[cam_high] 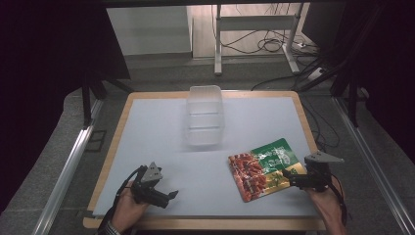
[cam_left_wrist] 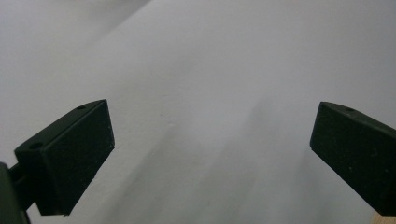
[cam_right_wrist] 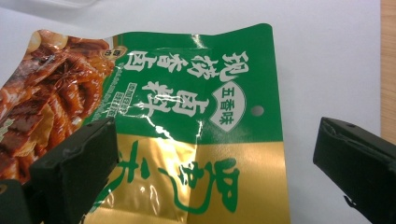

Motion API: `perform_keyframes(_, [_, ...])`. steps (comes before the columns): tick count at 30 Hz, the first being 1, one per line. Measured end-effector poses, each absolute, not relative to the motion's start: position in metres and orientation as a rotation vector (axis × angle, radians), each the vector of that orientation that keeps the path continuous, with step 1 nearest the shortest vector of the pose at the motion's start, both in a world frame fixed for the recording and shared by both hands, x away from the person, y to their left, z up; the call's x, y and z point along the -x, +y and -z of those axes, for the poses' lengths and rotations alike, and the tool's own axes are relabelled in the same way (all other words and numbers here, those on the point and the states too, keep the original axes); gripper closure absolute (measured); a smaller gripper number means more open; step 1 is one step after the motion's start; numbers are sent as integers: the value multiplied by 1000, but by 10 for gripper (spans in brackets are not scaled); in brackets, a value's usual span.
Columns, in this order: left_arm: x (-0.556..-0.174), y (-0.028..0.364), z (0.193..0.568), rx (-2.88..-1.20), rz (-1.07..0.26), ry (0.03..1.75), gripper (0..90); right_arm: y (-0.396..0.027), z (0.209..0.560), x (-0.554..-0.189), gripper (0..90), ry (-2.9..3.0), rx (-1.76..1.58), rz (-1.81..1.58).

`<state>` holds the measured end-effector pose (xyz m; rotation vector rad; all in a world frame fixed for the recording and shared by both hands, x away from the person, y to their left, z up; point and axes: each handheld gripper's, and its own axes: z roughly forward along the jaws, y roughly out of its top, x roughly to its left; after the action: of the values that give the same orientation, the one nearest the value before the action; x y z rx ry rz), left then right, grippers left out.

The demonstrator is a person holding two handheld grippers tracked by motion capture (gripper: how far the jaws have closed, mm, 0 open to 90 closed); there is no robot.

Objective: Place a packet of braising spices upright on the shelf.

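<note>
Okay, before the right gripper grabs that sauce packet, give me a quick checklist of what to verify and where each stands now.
1. Right gripper open wide enough: ok, jaws spread apart.
2. Jaws straddle the sauce packet: ok, its gold end lies between them, one jaw over the packet, the other over bare mat.
3. Packet lying flat, not yet gripped: ok.
4. Clear container empty and upright: ok.
5. Left gripper out of the way: ok, open over the white mat near the front edge.
6. Height of jaws above packet: cannot tell.
</note>
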<state>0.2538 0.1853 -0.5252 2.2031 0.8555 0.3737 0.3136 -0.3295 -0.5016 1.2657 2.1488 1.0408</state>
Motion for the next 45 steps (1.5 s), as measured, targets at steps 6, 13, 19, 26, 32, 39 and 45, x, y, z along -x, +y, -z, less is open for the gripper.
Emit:
perform_keyframes(6, [-254,185,526,-2207,-372,855,0,-330,507,-327,23,2157,-1330,-1004])
perform_keyframes(13, [-254,184,526,-2214,-375,853,0,-329,511,-342,103,2215,-1343,-952])
perform_keyframes(19, [-254,184,526,-2221,-372,852,0,-331,512,-352,211,2267,-1359,-954])
perform_keyframes(26, [-254,183,527,-2227,-369,854,0,-321,506,-350,302,2322,-1332,-931])
perform_keyframes(32, [-254,183,527,-2232,-373,850,0,-306,495,-344,403,2339,-1270,-938])
perform_keyframes(39, [-253,182,527,-2237,-377,846,0,-294,501,-343,692,2351,-1236,-799])
perform_keyframes(45, [-253,182,527,-2234,-383,846,0,-299,496,-342,888,2300,-1289,-833])
